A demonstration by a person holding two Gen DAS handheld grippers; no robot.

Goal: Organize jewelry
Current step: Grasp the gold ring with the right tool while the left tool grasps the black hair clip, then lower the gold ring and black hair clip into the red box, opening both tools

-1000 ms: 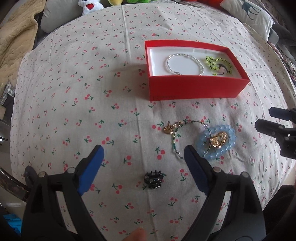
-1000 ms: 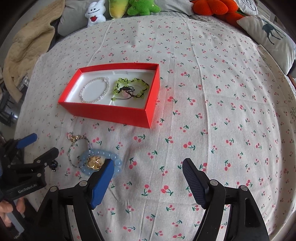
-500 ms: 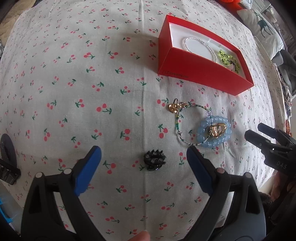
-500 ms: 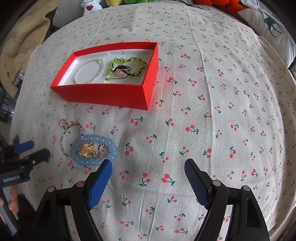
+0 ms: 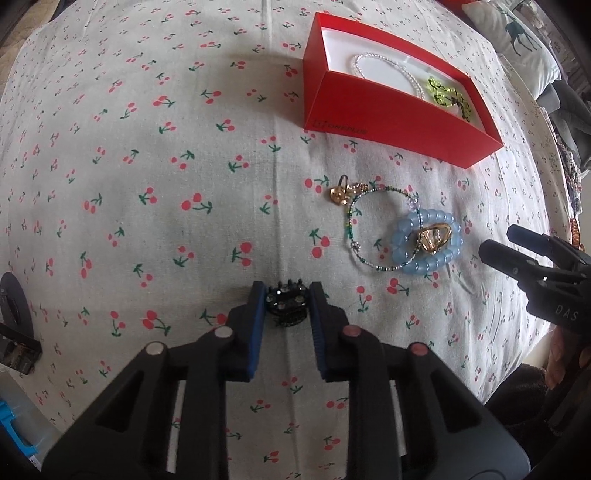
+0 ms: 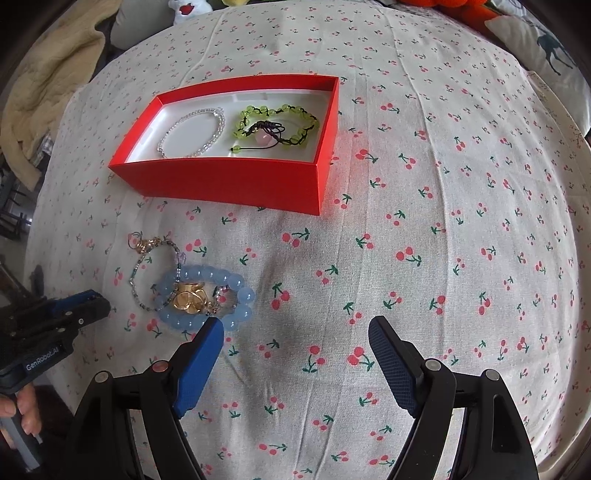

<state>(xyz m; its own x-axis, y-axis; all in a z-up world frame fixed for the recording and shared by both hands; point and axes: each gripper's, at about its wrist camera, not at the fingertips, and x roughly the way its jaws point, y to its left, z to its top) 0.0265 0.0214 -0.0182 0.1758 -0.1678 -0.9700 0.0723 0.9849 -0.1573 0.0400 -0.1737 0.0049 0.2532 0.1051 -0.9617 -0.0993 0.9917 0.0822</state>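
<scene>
My left gripper (image 5: pixel 287 295) is shut on a small black hair clip (image 5: pixel 287 303) that rests on the cherry-print cloth. A red box (image 5: pixel 388 118) with a white inside holds a clear bead bracelet (image 6: pixel 192 133) and a green bead bracelet (image 6: pixel 275 125). In front of the box lie a blue bead bracelet (image 6: pixel 207 295) with a gold piece (image 6: pixel 188 297) inside it, a thin beaded strand (image 5: pixel 369 229) and a gold charm (image 5: pixel 339 194). My right gripper (image 6: pixel 295 332) is open and empty, just right of the blue bracelet.
The cherry-print cloth (image 6: pixel 443 221) covers a bed. Plush toys (image 6: pixel 188 7) and a deer-print pillow (image 6: pixel 546 48) lie at the far edge. A beige blanket (image 6: pixel 40 85) is at the far left. The right gripper shows at the right edge of the left wrist view (image 5: pixel 532 262).
My left gripper moved down and forward onto the black hair clip and closed on it. The right gripper stayed open and shifted slightly closer to the cloth.
</scene>
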